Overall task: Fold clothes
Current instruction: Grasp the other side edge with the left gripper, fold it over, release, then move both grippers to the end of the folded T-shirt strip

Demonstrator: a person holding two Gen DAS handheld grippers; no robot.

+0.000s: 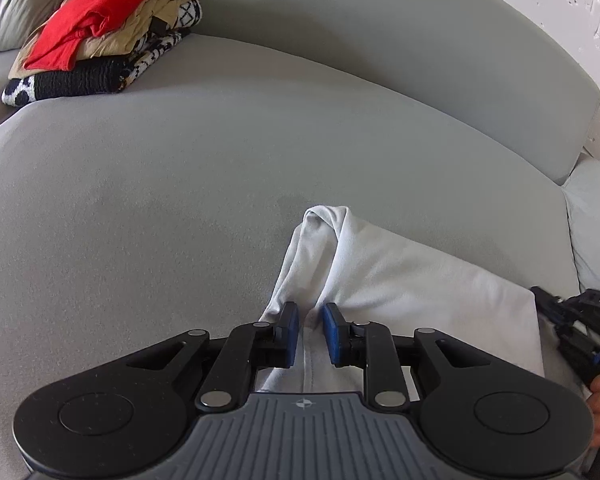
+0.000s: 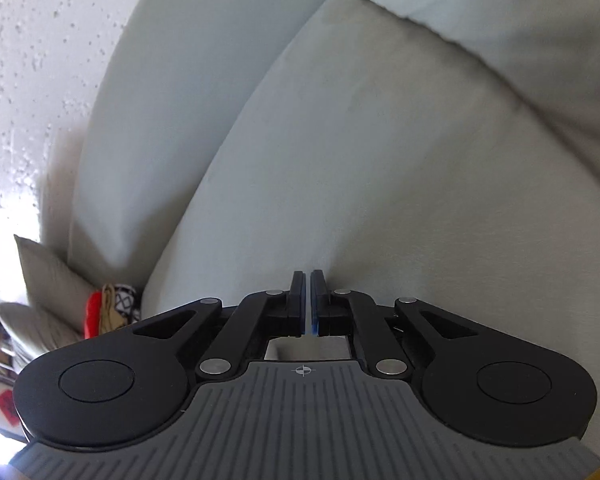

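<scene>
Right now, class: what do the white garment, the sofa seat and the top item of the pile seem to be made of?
White garment: soft matte knit, likely cotton; it drapes in rounded folds.
Sofa seat: grey, short-napped upholstery, perhaps microfibre; even, dull surface.
Red top: thin matte fabric, probably jersey; it creases limply.

Left tool (image 1: 310, 334) angled down – jaws slightly parted, right tool (image 2: 310, 303) nearly closed, empty

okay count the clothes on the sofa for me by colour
Red garment: 1
Tan garment: 1
Black-and-white patterned knit: 1
White garment, under the left gripper: 1
Total: 4
</scene>
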